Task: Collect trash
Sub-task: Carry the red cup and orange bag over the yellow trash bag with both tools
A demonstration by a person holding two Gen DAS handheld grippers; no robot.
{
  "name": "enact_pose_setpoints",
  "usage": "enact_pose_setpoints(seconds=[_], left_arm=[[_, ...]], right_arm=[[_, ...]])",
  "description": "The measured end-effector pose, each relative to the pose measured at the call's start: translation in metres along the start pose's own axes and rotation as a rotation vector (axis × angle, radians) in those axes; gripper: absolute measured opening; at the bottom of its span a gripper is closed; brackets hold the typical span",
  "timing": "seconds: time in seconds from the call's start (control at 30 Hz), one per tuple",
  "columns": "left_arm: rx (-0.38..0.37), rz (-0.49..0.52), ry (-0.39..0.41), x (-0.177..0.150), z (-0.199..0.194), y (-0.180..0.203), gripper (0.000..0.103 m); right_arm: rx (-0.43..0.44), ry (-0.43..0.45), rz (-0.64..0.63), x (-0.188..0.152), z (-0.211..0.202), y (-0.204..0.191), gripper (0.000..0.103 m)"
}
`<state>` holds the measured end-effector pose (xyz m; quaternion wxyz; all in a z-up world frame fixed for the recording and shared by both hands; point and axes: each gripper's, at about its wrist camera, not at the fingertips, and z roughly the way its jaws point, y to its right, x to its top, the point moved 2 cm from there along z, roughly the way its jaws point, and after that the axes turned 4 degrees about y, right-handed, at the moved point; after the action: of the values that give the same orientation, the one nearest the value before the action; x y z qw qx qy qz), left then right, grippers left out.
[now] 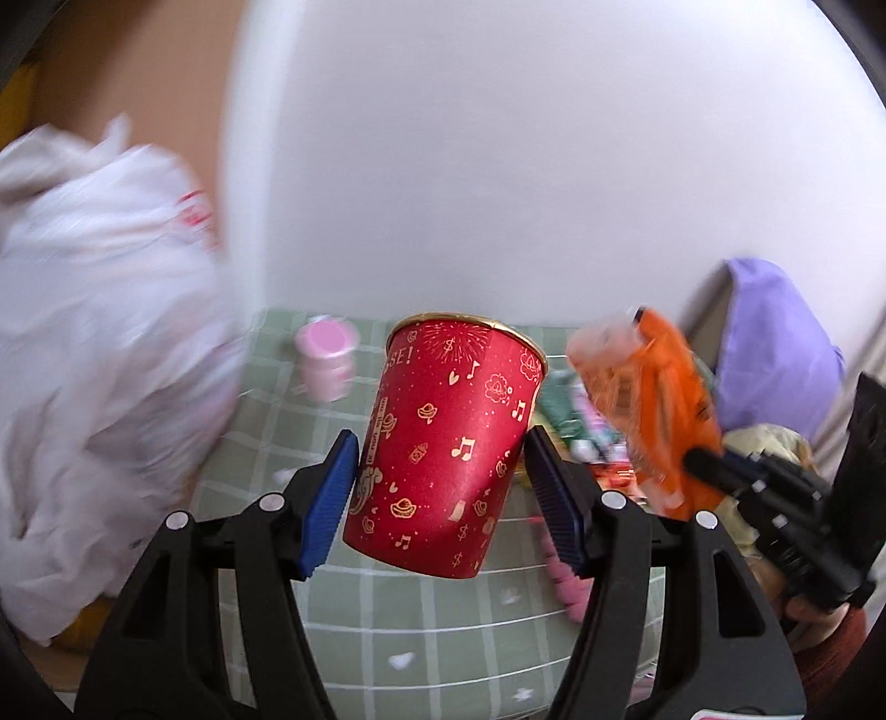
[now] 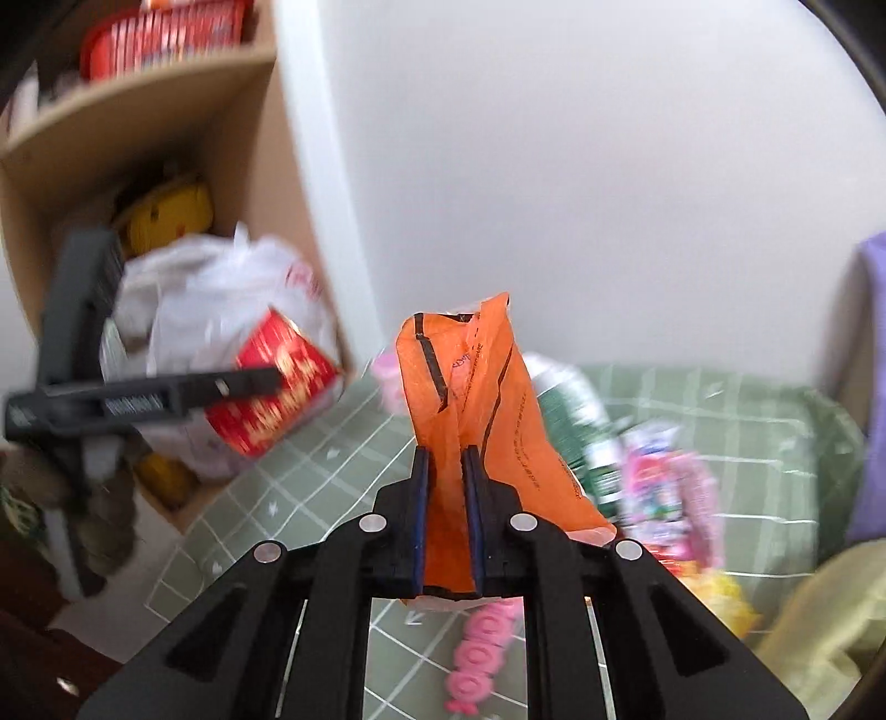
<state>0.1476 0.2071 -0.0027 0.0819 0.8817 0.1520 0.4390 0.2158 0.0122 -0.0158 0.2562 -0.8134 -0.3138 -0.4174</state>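
Left gripper (image 1: 440, 482): jaws clamped on a red paper cup (image 1: 448, 443) with gold print, tilted, held clear above the green checked cloth (image 1: 387, 609); what the cup contains cannot be told from either view.

Right gripper (image 2: 447, 509): jaws clenched on an orange plastic bag (image 2: 470, 399), crumpled and standing upward between the blue pads (image 2: 421, 509); the bag hangs free above the cloth; its contents cannot be seen.

On the cloth: pink bottle (image 1: 326, 360), upright, near the wall behind the cup; green packet (image 2: 570, 432) and pink-printed wrappers (image 2: 664, 487) heaped together to the right of the orange bag; a pink beaded strip (image 2: 482, 659) lying flat below the right gripper; a yellow wrapper (image 2: 720, 603) near the heap.

White plastic bag (image 2: 221, 310): bulging, with red print, set in the lower compartment of a wooden shelf (image 2: 166, 111) at the left edge of the cloth; contents hidden; something yellow (image 2: 171, 210) behind it.

Upper shelf: red tray (image 2: 166, 33), blurred.

Far right: purple fabric (image 1: 775, 354) against the wall.
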Motion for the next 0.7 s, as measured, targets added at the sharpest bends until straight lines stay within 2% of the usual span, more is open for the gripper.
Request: enact_pose_setpoints(seconds=[0.17, 0.37, 0.53, 0.7], left_arm=[[-0.138, 0.106, 0.007, 0.013, 0.015, 0.065, 0.059], [-0.343, 0.229, -0.061, 0.01, 0.045, 0.161, 0.059], [-0.576, 0.331, -0.186, -0.011, 0.067, 0.256, 0.059], [-0.737, 0.482, -0.316, -0.046, 0.099, 0.361, 0.059]], right_arm=[[-0.14, 0.09, 0.059, 0.002, -0.066, 0.037, 0.013], [-0.372, 0.184, 0.151, -0.013, -0.161, 0.089, 0.013], [-0.539, 0.235, 0.247, -0.031, -0.24, 0.128, 0.013], [-0.643, 0.263, 0.305, -0.049, -0.29, 0.157, 0.013]])
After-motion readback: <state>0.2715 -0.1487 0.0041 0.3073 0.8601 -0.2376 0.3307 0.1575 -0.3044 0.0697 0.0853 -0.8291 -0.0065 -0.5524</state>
